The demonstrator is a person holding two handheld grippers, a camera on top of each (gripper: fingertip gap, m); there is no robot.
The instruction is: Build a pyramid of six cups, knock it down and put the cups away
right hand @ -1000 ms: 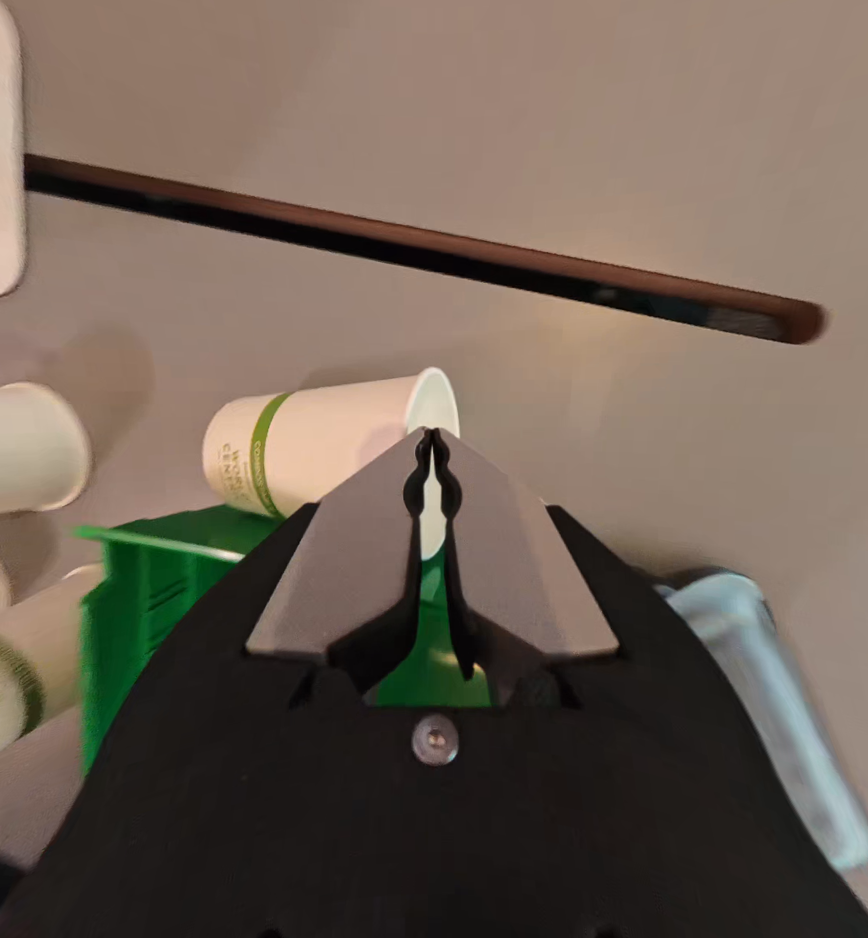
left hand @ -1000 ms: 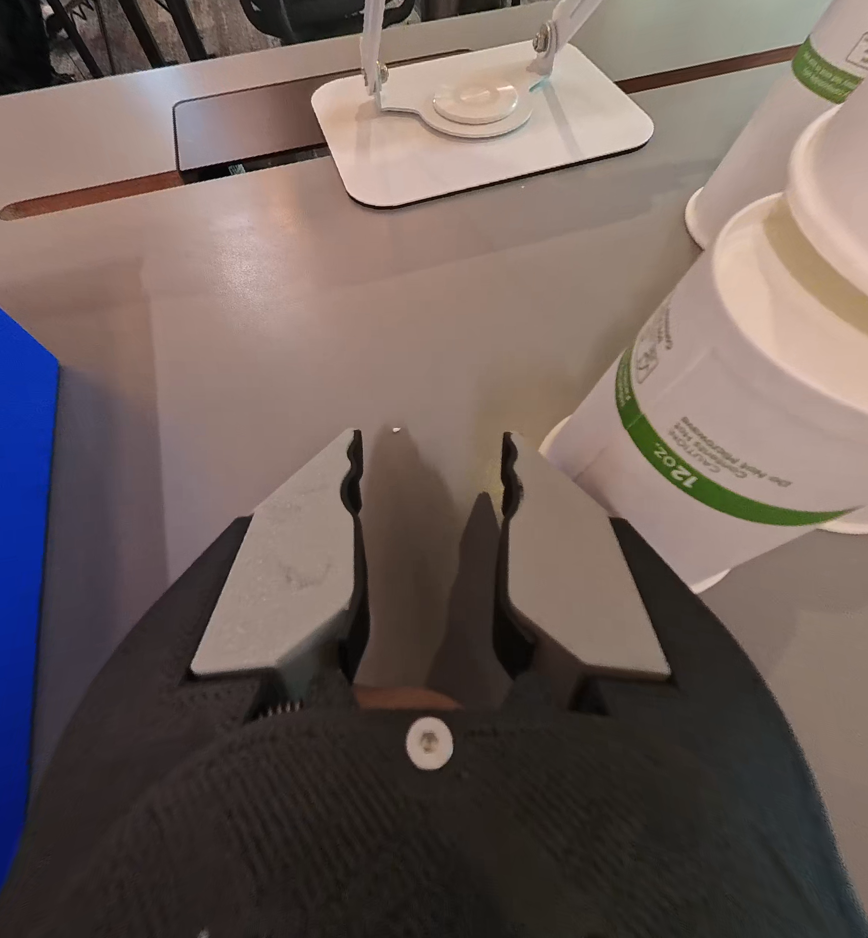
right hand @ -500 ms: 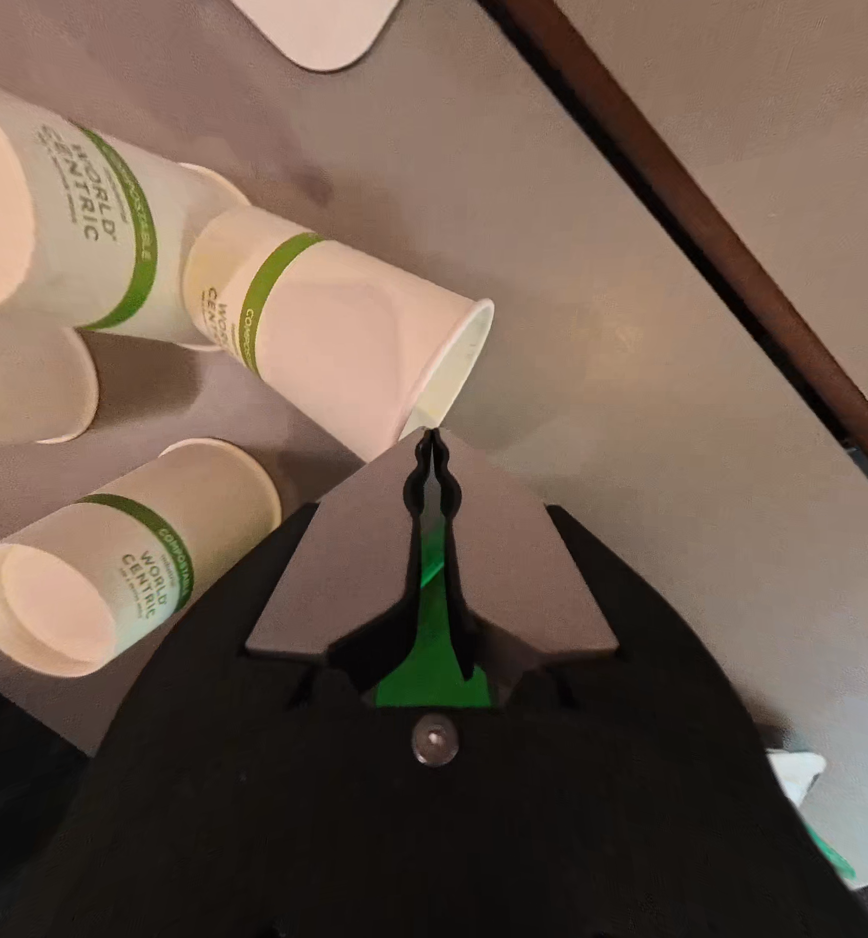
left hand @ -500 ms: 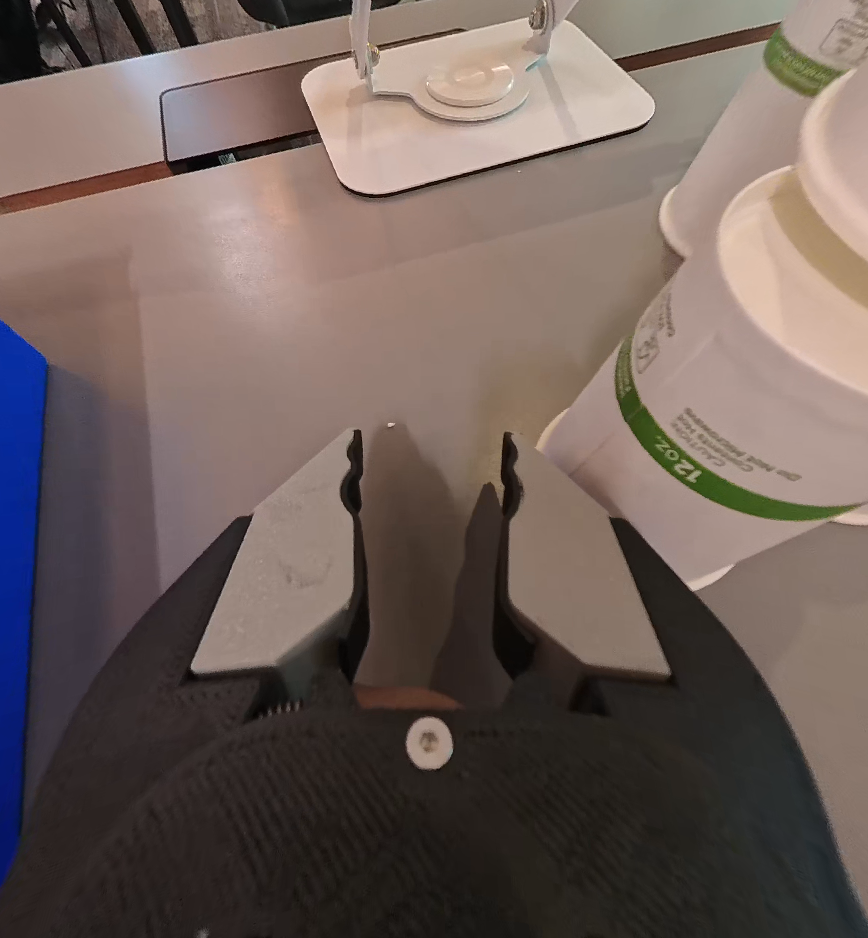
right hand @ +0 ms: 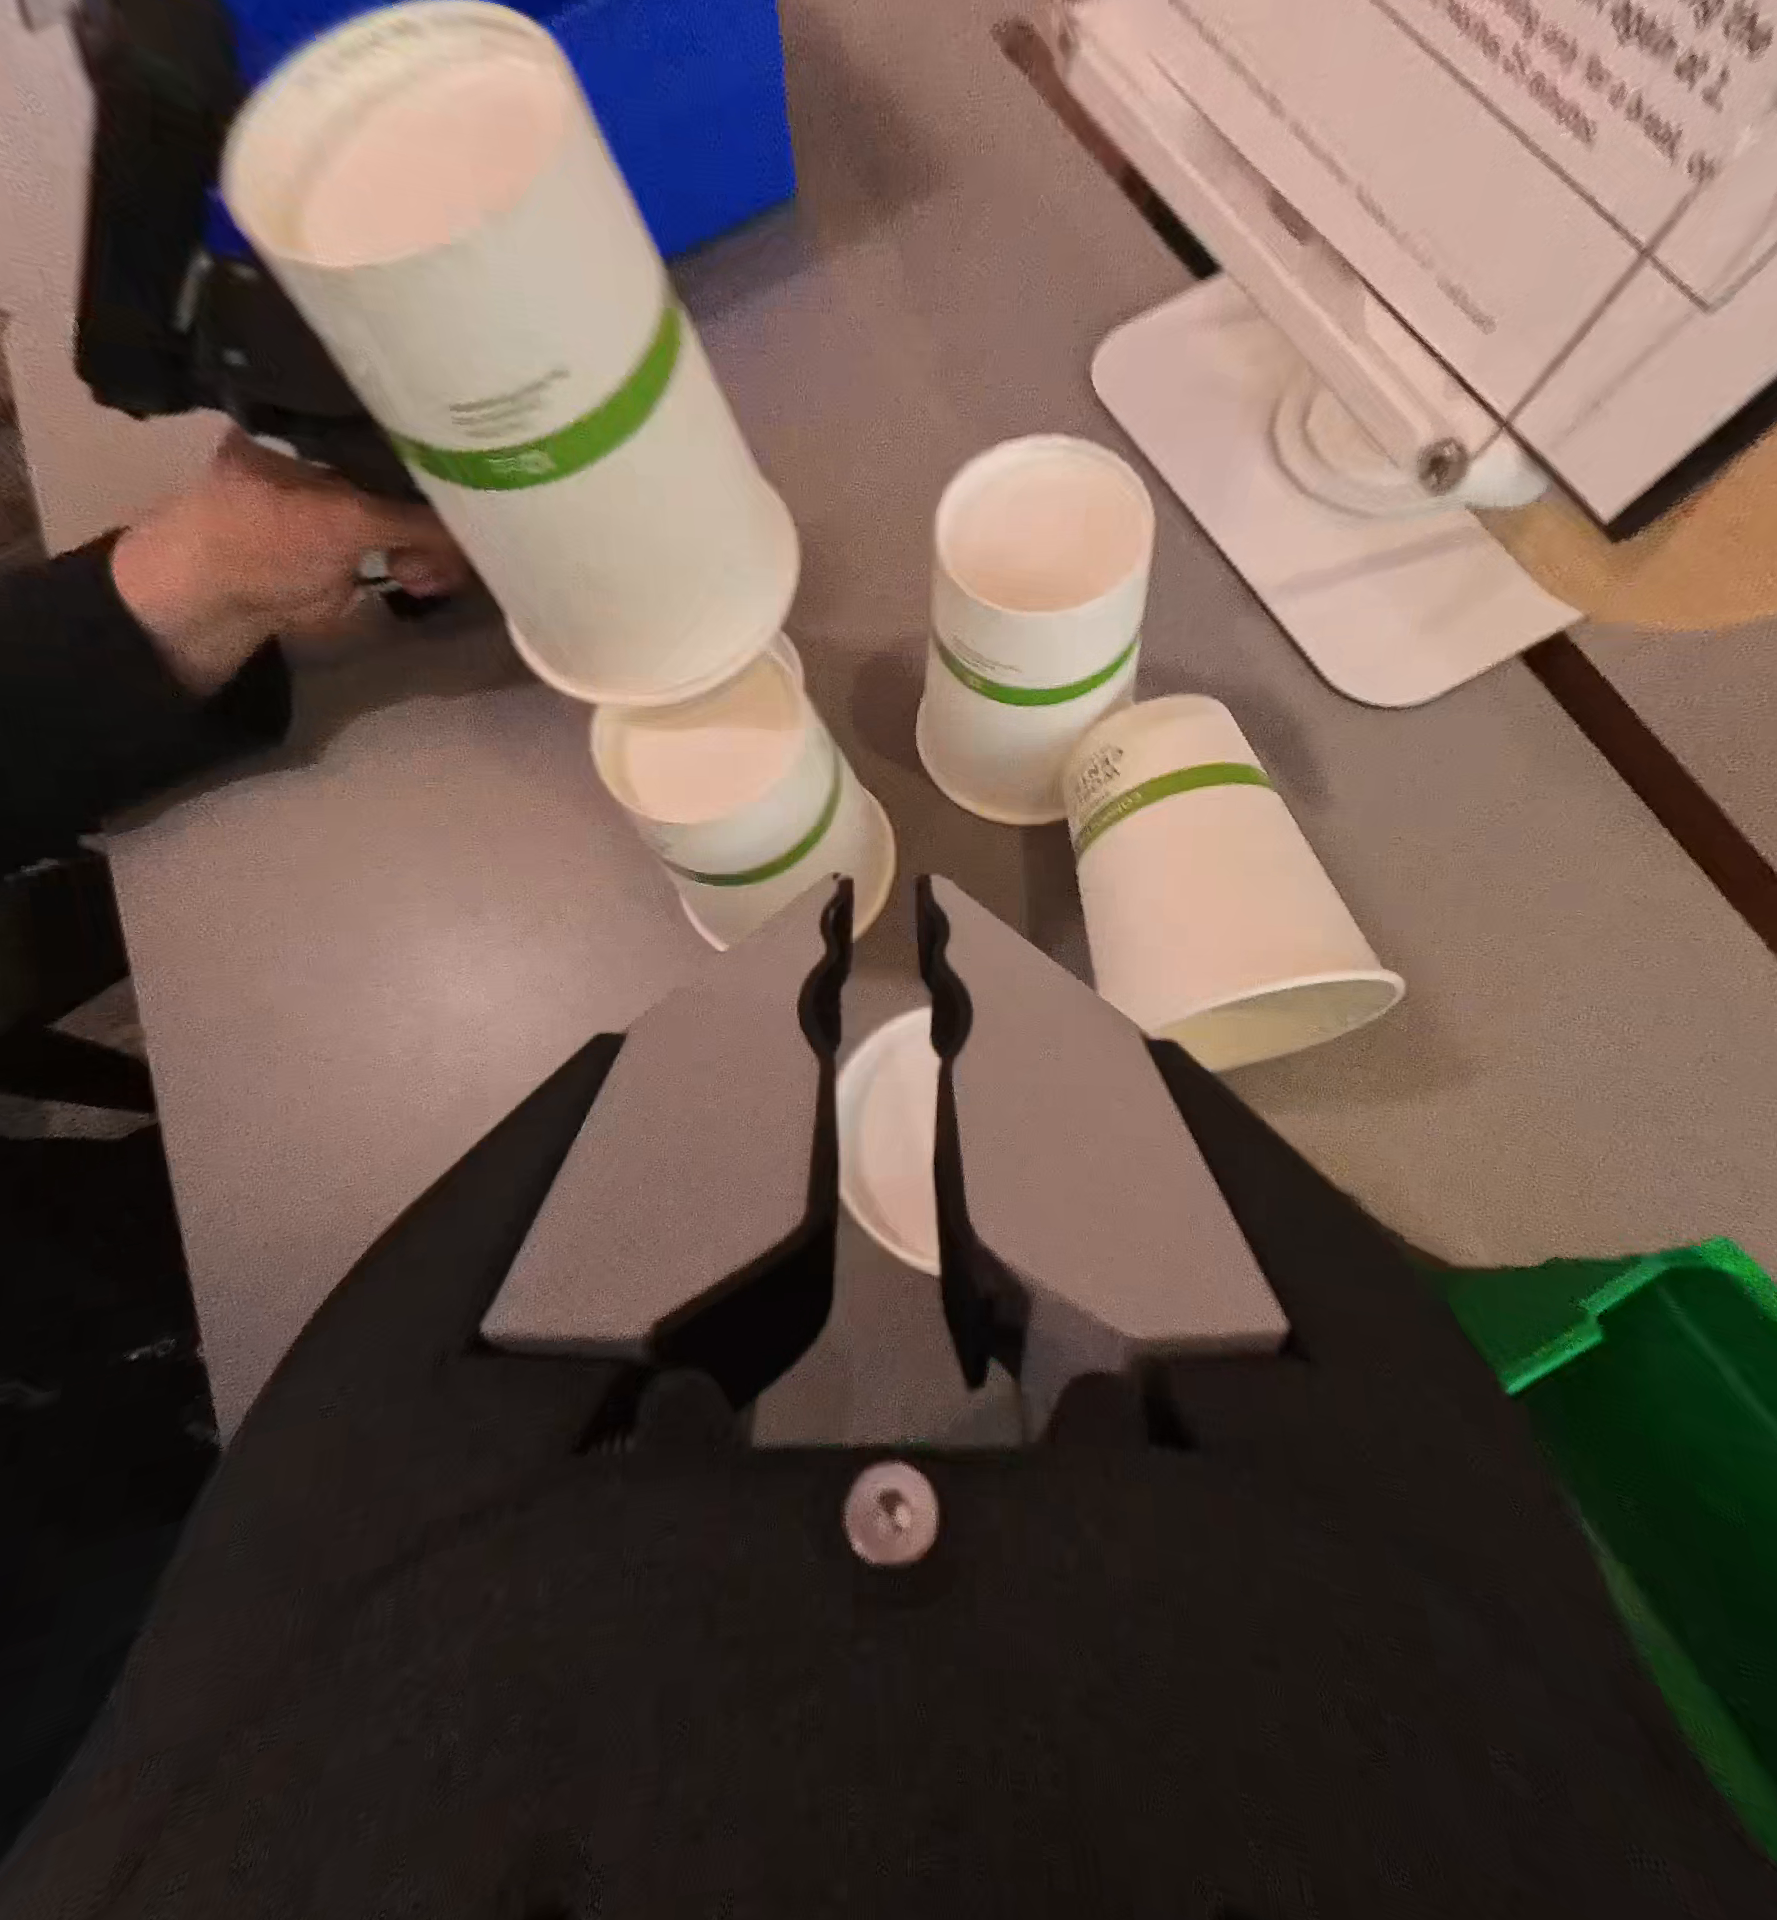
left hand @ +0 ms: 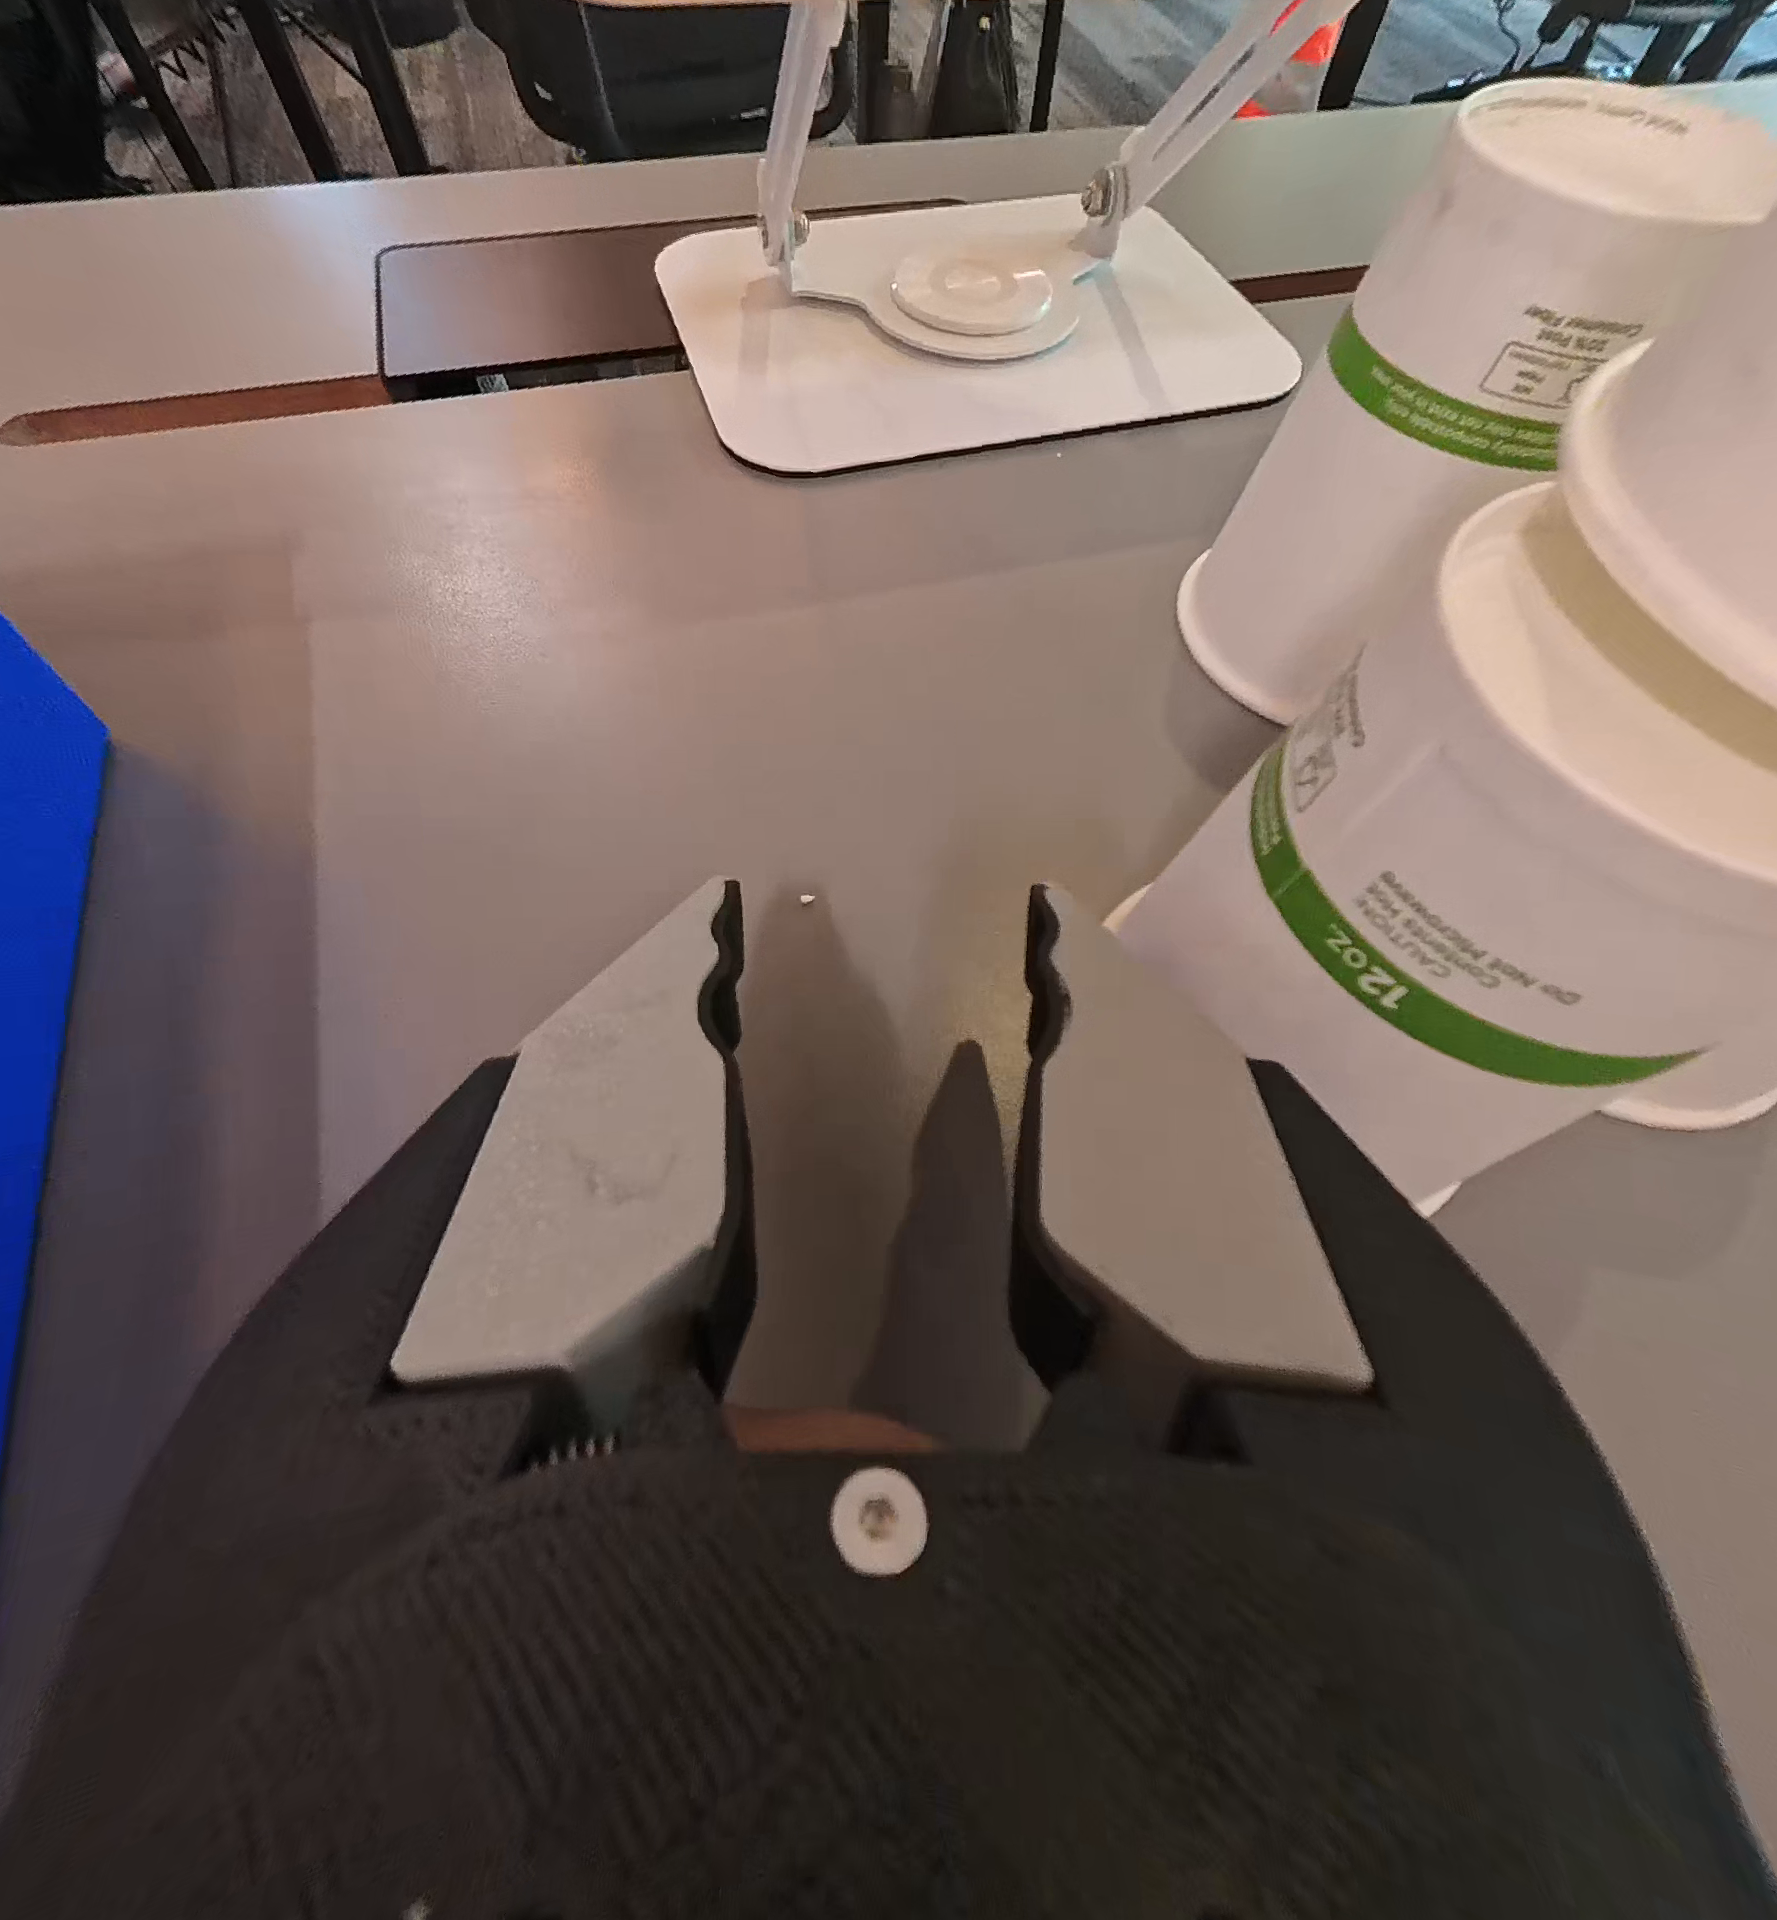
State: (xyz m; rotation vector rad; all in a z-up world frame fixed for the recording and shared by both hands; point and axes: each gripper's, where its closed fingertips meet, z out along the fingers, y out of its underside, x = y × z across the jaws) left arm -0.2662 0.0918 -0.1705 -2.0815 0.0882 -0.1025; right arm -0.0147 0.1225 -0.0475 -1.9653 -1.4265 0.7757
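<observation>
left gripper [left hand: 884, 914] hanging over the grey table [left hand: 572, 665] with jaws apart and empty, tilted white cups [left hand: 1466, 935] with green bands at 2 o'clock, white lamp base [left hand: 967, 353] at 12, blue bin [left hand: 1, 935] at 9

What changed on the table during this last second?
The right claw, shut a second ago, swung left over the white paper cups and parted slightly, holding nothing. The left claw stayed open and empty beside them, barely shifting.
</observation>
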